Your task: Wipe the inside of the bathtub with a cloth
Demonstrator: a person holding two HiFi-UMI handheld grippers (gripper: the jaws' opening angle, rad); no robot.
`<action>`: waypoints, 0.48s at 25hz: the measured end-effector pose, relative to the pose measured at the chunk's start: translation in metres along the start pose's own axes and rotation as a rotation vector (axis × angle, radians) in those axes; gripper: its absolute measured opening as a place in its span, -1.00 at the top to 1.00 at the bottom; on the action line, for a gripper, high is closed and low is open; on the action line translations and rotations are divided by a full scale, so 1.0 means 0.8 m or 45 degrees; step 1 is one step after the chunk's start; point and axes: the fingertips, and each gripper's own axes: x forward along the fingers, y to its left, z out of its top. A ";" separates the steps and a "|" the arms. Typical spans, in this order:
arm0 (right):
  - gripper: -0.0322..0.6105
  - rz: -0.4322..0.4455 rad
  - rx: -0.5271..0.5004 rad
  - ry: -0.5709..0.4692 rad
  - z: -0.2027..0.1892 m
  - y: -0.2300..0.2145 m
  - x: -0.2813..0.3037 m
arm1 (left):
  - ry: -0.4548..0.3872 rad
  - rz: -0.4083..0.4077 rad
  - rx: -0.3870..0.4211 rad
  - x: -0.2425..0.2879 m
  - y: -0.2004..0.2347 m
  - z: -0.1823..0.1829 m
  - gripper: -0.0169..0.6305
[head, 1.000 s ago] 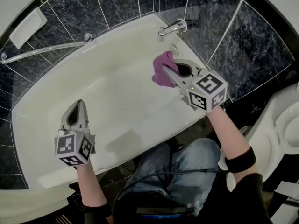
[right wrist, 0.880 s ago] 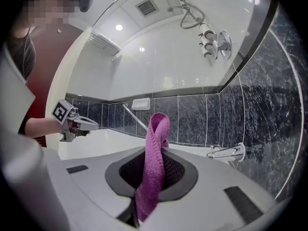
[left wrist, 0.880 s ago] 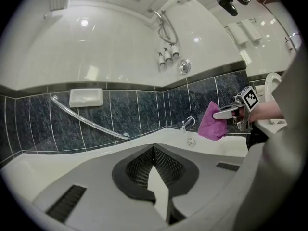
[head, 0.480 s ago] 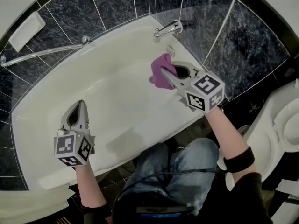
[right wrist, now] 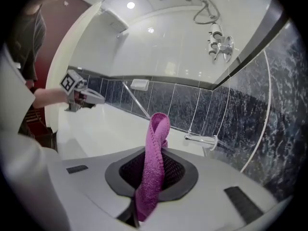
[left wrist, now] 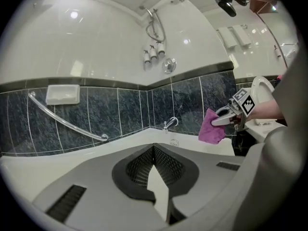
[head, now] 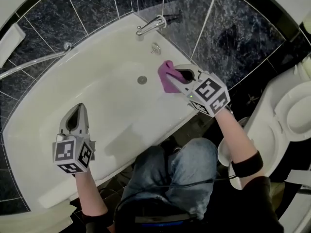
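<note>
Within the last second the right tool (head: 171, 75) has carried the cloth (head: 165, 84) off the spot it covered. The drain (head: 142, 80) now shows bare just to that tool's left, and the spout (head: 150, 25) lies further ahead of its tips than before. The jaws have not altered: they are drawn in on the purple cloth and pinch it between the pads. A folded loop of it stands up past the tips, and the rest runs back between the jaws. From the left tool's camera the cloth dangles off the right tool's tip in front of the dark tiles. It seems not to be pressed on the enamel, though the view from above cannot rule out contact. The left tool (head: 79, 108) hovers over the bathtub (head: 97, 96), well apart from the right tool on the other side of the drain. Its tips are together with nothing between them, and it sits much where it was. I judge the cloth is being repositioned at the spout end, by the tub's near wall, and that most of the inside is still to be wiped.
</note>
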 end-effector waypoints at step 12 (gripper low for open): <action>0.66 0.081 -0.571 0.593 -0.167 0.025 -0.021 | 0.032 -0.140 0.001 0.042 -0.054 -0.017 0.96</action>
